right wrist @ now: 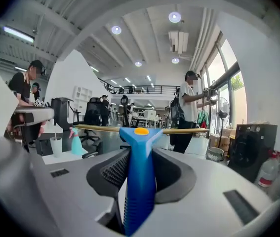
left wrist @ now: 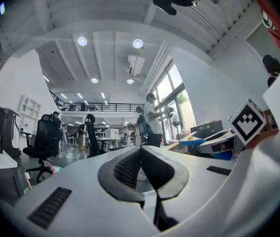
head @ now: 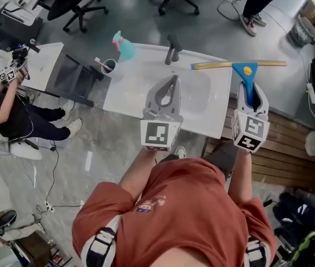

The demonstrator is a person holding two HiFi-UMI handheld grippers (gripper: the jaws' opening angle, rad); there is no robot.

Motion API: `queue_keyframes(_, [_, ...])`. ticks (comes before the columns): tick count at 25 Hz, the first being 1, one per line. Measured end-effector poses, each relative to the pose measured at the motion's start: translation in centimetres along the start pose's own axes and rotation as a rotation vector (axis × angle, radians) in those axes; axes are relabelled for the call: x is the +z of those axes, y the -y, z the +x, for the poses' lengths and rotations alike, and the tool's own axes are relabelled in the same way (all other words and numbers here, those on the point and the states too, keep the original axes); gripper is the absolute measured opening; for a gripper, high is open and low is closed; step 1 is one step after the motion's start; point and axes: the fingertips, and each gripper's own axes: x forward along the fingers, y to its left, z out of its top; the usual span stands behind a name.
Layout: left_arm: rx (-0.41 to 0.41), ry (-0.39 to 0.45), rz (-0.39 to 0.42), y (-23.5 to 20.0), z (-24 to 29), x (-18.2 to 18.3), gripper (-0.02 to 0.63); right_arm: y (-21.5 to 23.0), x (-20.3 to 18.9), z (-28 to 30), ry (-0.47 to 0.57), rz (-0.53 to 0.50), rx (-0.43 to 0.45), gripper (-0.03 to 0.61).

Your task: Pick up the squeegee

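Right gripper (head: 250, 89): clenched on the blue handle of the squeegee (head: 245, 69), pads pressing it from both sides.
Squeegee: held in the air past the right end of the bench (head: 140, 96); its brass-coloured blade bar lies level, crosswise ahead of the jaws.
Left gripper (head: 171, 85): jaws closed together with nothing between them, held over the sink basin.
Bench: white, carrying a dark faucet (head: 172, 50), a teal spray bottle (head: 124, 46) and a cup (head: 108, 65) at its far left.
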Motion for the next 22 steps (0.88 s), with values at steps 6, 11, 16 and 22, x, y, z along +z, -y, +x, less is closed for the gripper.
queue_keyframes(6, [0.029, 0.049, 0.024, -1.5, -0.1, 2.3, 0.017, 0.4, 5.0, -1.5, 0.153, 0.010, -0.039, 0.141])
queue_keyframes(11, [0.045, 0.116, 0.057, -1.9, -0.5, 4.1, 0.017, 0.1, 8.3, -3.4, 0.285, 0.018, -0.077, 0.141])
queue_keyframes(16, [0.057, 0.169, 0.060, -1.7, -1.7, 5.1, 0.018, -0.1, 9.2, -5.6, 0.433, 0.029, -0.106, 0.141])
queue_keyframes(22, [0.053, 0.198, 0.087, -1.0, -2.9, 5.0, 0.018, -1.6, 8.2, -6.0, 0.433, 0.008, -0.066, 0.141])
